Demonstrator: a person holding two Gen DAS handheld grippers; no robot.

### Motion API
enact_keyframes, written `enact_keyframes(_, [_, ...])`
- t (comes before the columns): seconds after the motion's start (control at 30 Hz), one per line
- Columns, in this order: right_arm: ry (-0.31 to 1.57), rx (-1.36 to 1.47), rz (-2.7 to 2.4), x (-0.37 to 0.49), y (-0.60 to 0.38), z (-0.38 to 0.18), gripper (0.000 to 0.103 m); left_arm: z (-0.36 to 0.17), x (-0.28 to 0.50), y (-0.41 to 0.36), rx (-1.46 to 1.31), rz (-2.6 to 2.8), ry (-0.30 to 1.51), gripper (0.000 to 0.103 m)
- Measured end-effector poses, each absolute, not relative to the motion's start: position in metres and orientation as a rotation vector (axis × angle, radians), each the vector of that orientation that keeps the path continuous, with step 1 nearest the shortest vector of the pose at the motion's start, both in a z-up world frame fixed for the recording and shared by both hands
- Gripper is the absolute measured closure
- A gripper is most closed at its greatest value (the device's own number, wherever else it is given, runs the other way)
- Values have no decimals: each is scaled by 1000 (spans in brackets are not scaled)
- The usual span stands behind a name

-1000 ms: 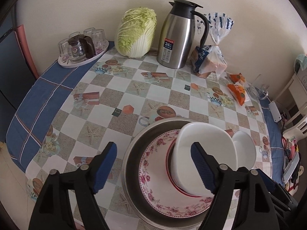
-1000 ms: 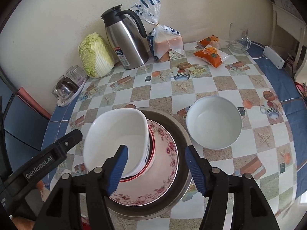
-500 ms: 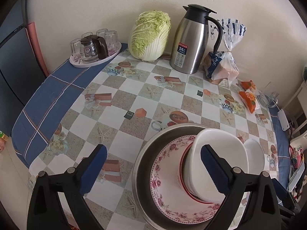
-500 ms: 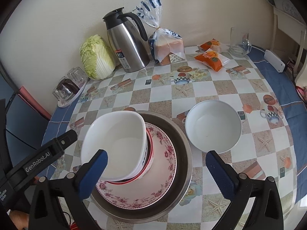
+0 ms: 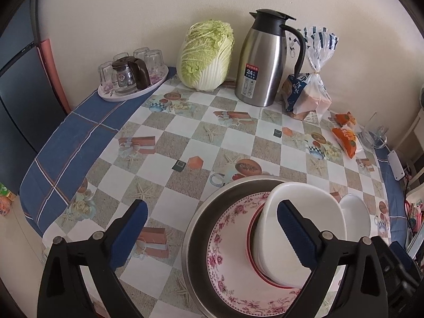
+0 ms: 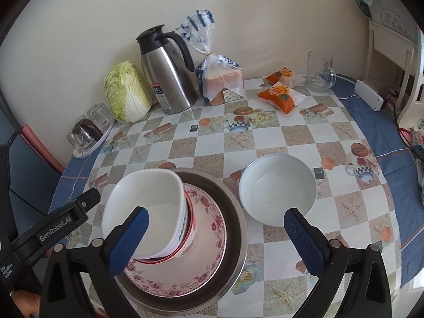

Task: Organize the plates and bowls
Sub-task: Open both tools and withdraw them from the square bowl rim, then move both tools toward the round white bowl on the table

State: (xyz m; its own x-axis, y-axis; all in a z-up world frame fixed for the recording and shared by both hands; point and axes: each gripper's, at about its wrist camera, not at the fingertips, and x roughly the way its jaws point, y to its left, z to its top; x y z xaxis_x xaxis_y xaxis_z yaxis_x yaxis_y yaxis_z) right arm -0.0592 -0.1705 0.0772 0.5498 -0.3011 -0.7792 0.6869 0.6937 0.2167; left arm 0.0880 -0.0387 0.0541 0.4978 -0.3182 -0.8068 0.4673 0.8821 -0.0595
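The stack [image 6: 185, 228] sits at the near edge of the surface [image 6: 265, 137]: a steel basin [image 6: 233, 212] at the bottom, a floral plate [image 6: 209, 241] in it, a red-rimmed dish [image 6: 192, 228] on that, and a square white bowl [image 6: 148, 193] on top. So most of the sorting looks done. One round bowl [image 6: 277, 188] is left on its own, standing just right of the basin, close to its rim but apart from it as far as the right view shows.

The square bowl does not sit flat. Its mouth faces up but tips to the left in the right view, so it leans in the dish under it; it may need settling. The round bowl stands upright, mouth up, with no long axis to speak of.

The left hand-held gripper [image 5: 212, 233] has its jaws wide apart and holds nothing; its right finger shows in front of the square bowl without pressing it. The right hand-held gripper [image 6: 217, 233] is likewise spread wide and empty, hanging over the gap between stack and round bowl. That bowl is probably the next thing to go on top.
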Motion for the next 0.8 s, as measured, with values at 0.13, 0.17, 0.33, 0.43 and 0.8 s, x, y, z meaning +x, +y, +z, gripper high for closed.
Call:
enact_keyframes(0.13, [735,609,-671,-82,-195,81,0,62,82,-46,183,-501,889,5])
enact_keyframes(0.17, [723,629,-696,-90,-203,81,0,64,81,-49,185,-508,883,5])
enact_keyframes(0.33, [688,705,-835,-130,-241,78,0,69,69,-69,226,-552,855,5])
enact_keyframes(0.43, [674,754,-857,-148,-257,75,0,76,59,-84,234,-594,832,5])
enact_keyframes(0.8, [793,767,-924,-167,-291,38,0,85,16,-168,335,-802,789,5])
